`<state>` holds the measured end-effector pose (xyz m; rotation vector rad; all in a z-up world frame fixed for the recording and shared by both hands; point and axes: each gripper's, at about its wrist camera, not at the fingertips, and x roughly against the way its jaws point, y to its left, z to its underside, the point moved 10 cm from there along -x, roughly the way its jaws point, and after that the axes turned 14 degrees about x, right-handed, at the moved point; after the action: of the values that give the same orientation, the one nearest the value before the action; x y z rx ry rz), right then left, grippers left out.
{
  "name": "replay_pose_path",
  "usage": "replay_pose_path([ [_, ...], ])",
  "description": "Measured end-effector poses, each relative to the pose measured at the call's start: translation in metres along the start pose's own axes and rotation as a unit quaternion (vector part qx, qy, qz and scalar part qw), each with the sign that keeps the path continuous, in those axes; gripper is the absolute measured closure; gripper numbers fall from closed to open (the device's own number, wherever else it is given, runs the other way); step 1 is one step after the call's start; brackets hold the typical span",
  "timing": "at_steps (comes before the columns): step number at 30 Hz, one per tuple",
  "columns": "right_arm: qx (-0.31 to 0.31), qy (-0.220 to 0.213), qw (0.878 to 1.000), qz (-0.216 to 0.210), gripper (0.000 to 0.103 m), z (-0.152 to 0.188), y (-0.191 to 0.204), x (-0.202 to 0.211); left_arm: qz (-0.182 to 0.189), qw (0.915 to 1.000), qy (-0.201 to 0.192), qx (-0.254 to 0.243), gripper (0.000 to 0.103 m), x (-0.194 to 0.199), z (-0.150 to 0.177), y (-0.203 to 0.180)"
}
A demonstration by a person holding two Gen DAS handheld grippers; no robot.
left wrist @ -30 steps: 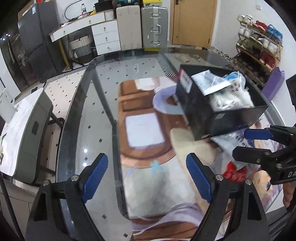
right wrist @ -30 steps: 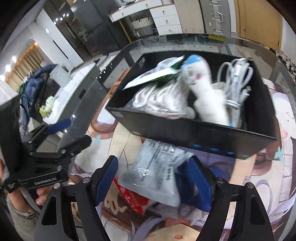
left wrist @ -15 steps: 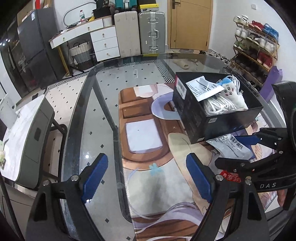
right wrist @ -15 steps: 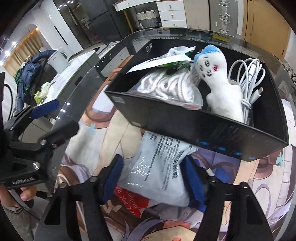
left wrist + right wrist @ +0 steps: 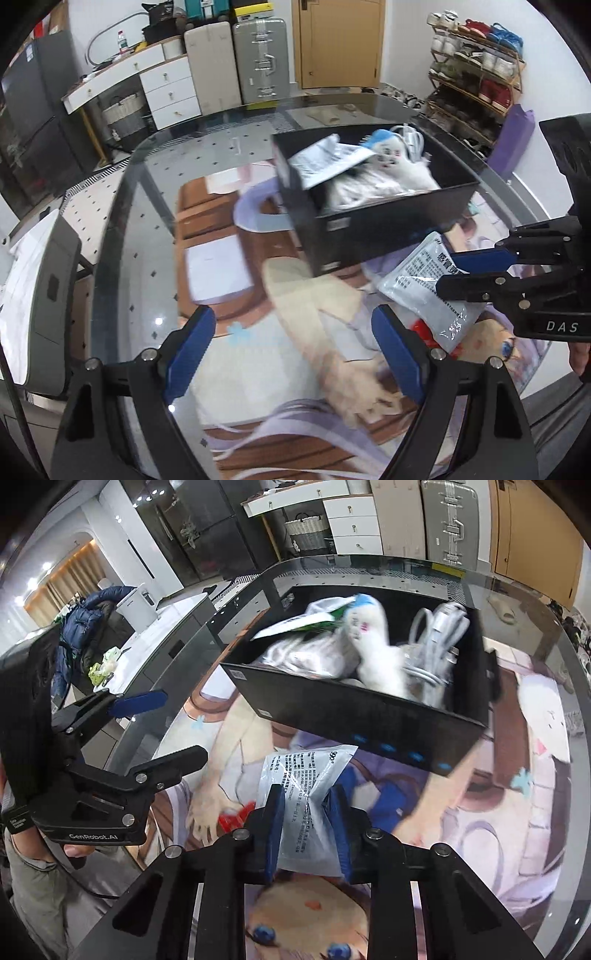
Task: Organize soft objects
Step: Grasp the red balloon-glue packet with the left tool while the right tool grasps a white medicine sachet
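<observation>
Right gripper (image 5: 306, 805) is closing on the clear printed packet (image 5: 308, 794), blue pads creasing its middle, just near of the black box (image 5: 354, 709). Only the right wrist view shows that pinch head-on; the left view catches it side-on, packet (image 5: 424, 280) hanging past the pads. Left gripper (image 5: 291, 343) is spread wide over nothing but the printed mat (image 5: 325, 325). Inside the box: white plush toy (image 5: 373, 653), coiled white cable (image 5: 439, 642), bagged items (blurred). A red wrapper (image 5: 236, 816) lies beneath. Glass table (image 5: 122, 236), shoe rack (image 5: 472, 66) far right, suitcases (image 5: 258, 62) and wooden door (image 5: 340, 40) beyond.
</observation>
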<state>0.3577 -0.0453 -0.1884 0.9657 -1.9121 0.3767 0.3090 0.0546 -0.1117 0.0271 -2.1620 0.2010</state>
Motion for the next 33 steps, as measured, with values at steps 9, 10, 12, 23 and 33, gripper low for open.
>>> replay_pose_path([
  [9, 0.011, 0.012, 1.000, 0.005, 0.027, 0.006, -0.001, -0.007, 0.001, 0.9996, 0.001, 0.029, 0.016, 0.002, -0.004, 0.011],
  [10, 0.019, 0.016, 1.000, 0.010, 0.027, 0.006, 0.002, -0.009, -0.001, 0.9996, 0.003, 0.029, 0.016, 0.001, -0.003, 0.013],
  [12, 0.024, 0.027, 0.999, 0.017, 0.027, 0.008, 0.004, -0.014, -0.004, 0.9995, 0.002, 0.030, 0.016, 0.001, -0.002, 0.018],
  [23, -0.002, 0.027, 1.000, -0.015, 0.052, 0.022, -0.016, -0.019, 0.006, 0.9999, -0.001, 0.009, 0.016, 0.007, 0.002, 0.008],
  [33, 0.020, 0.009, 1.000, 0.003, 0.066, 0.020, -0.014, 0.002, 0.026, 0.9986, 0.018, -0.043, 0.016, 0.000, 0.020, -0.031],
])
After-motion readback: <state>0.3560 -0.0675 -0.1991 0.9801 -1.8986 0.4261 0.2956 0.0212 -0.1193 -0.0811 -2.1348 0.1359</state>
